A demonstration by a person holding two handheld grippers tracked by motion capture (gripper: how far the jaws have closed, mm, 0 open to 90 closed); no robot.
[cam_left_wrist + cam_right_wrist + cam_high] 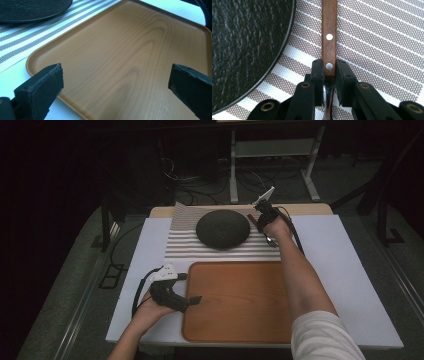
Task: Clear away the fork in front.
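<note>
The wooden-handled utensil (329, 37) lies on the striped mat (374, 50) just right of the dark plate (244, 50), its handle running straight away from the right gripper (329, 67), whose jaws are clamped on its near end. The left gripper (192, 300) hangs open over the wooden tray (130, 57) on the white tabletop (345, 270); beyond is a dim room.

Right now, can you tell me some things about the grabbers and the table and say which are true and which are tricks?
1. The right gripper pinches a wooden-handled utensil. True.
2. The round black plate sits on the brown wooden tray. False: it sits on the striped placemat.
3. The left gripper is open over the tray. True.
4. The tray holds a cup. False: nothing lies on it.
5. The utensil lies on the placemat beside the plate. True.
</note>
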